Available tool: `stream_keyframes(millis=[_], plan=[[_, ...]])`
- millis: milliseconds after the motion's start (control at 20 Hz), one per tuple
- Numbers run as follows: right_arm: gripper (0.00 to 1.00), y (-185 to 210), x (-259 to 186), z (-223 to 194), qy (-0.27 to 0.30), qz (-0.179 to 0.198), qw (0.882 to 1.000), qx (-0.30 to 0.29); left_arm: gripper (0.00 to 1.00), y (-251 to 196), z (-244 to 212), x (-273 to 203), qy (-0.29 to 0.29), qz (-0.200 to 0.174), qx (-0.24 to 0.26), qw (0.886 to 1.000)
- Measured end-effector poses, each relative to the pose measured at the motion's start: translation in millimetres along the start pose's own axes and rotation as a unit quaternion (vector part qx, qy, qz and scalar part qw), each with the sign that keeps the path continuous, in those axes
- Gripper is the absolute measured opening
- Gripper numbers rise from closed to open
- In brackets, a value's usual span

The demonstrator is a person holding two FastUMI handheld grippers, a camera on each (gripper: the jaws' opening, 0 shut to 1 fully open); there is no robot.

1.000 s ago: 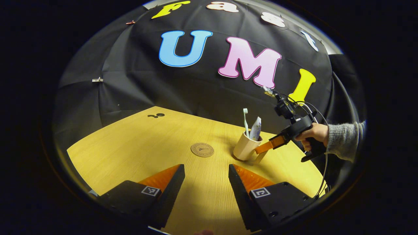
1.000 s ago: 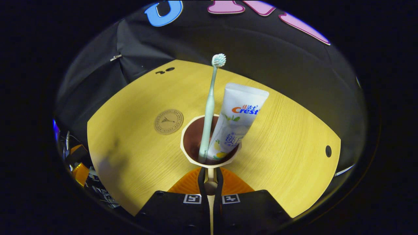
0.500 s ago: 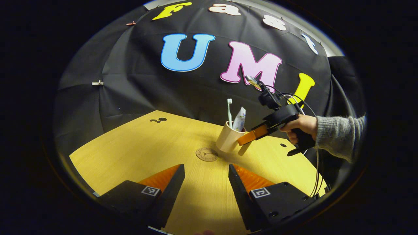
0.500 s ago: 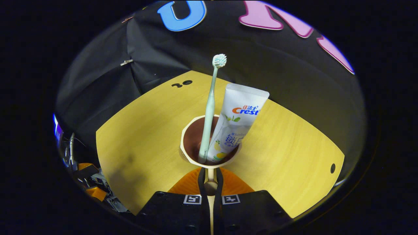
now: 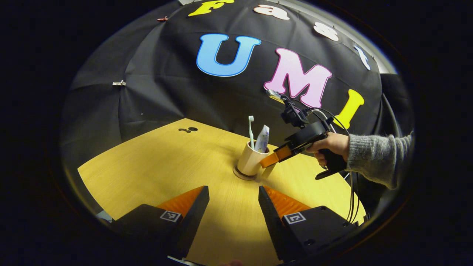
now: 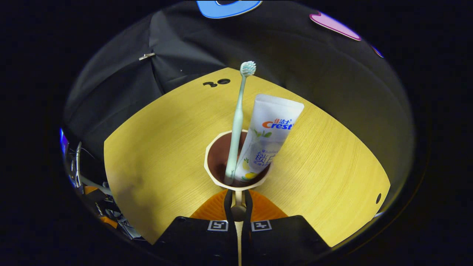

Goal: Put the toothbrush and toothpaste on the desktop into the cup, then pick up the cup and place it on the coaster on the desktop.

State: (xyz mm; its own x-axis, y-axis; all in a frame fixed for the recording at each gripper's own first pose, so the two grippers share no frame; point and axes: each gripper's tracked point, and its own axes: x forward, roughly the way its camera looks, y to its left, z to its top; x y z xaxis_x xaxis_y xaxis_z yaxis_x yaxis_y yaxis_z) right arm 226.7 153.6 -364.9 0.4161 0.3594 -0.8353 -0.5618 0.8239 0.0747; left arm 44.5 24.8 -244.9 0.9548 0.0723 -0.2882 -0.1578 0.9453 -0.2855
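The right gripper [image 6: 238, 201] is being held closed on the handle of the cream ceramic cup [image 5: 250, 162] by a grey-sleeved hand [image 5: 330, 145]. The cup, holding the pale green toothbrush [image 6: 238, 118] and white toothpaste tube [image 6: 266, 136], is sitting on the round brown coaster [image 5: 241, 174]. The left gripper [image 5: 233, 207] is being held open above bare yellow wooden desktop [image 5: 155, 166].

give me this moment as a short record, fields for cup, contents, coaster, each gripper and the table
cup: cream cup with a brown inside, upright, sitting on the coaster
contents: pale green toothbrush, head up; white toothpaste tube, leaning in the cup
coaster: round brown coaster, its edge showing under the cup's base
right gripper: shut on the cup's handle, held by a hand in a grey sleeve
left gripper: open, holding nothing, apart from the cup
table: yellow wooden desktop
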Motion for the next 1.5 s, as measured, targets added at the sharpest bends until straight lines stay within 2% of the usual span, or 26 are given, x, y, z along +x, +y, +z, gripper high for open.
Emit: stream_keyframes(millis=[200, 550, 600, 700, 850, 900, 1100, 1250, 1350, 1400, 1500], plan=[[0.08, 5.2, 16.9, 2.3, 0.01, -0.007, 1.0, -0.003, 0.86, 8.1, 4.8, 6.0, -0.003, 0.002, -0.01, 1.0], [0.08, 1.6, 16.7, -0.9, 0.023, -0.004, 1.0, 0.004, 0.86, 8.0, 3.8, 12.0, 0.006, -0.008, -0.011, 1.0], [0.15, -1.4, 16.1, -0.6, 0.021, -0.005, 1.0, 0.007, 0.86, 8.1, 3.5, 12.2, 0.006, -0.008, -0.012, 1.0], [0.24, -2.3, 8.3, -6.4, 0.024, -0.008, 1.0, 0.003, 0.86, 7.8, 4.9, 11.7, 0.007, -0.008, -0.013, 1.0], [0.26, 6.8, 4.4, -4.9, 0.018, -0.007, 1.0, 0.003, 0.86, 7.5, 8.9, 9.3, 0.009, -0.006, -0.007, 1.0], [0.36, 5.1, 0.9, -4.4, 0.014, -0.008, 1.0, 0.005, 0.86, 7.6, 9.3, 7.8, 0.012, -0.006, -0.006, 1.0], [0.36, 1.7, -15.6, -2.7, -0.007, -0.009, 0.999, 0.031, 0.86, 3.2, 20.9, -1.2, 0.017, -0.012, 0.0, 1.0], [0.4, -0.5, -39.1, 2.0, -0.047, -0.013, 0.998, 0.045, 0.86, -1.9, 37.8, -8.7, 0.011, -0.019, 0.012, 1.0], [0.47, -0.8, -60.5, 2.2, -0.071, -0.016, 0.996, 0.057, 0.86, -6.3, 49.7, -14.4, 0.007, -0.023, 0.018, 1.0], [0.57, 0.8, -72.4, 4.4, -0.085, -0.013, 0.994, 0.066, 0.86, -8.6, 54.6, -16.3, 0.005, -0.024, 0.02, 0.999], [0.62, 5.4, -98.1, 5.9, -0.11, -0.005, 0.99, 0.09, 0.86, -15.8, 66.9, -22.5, -0.001, -0.031, 0.027, 0.999]])
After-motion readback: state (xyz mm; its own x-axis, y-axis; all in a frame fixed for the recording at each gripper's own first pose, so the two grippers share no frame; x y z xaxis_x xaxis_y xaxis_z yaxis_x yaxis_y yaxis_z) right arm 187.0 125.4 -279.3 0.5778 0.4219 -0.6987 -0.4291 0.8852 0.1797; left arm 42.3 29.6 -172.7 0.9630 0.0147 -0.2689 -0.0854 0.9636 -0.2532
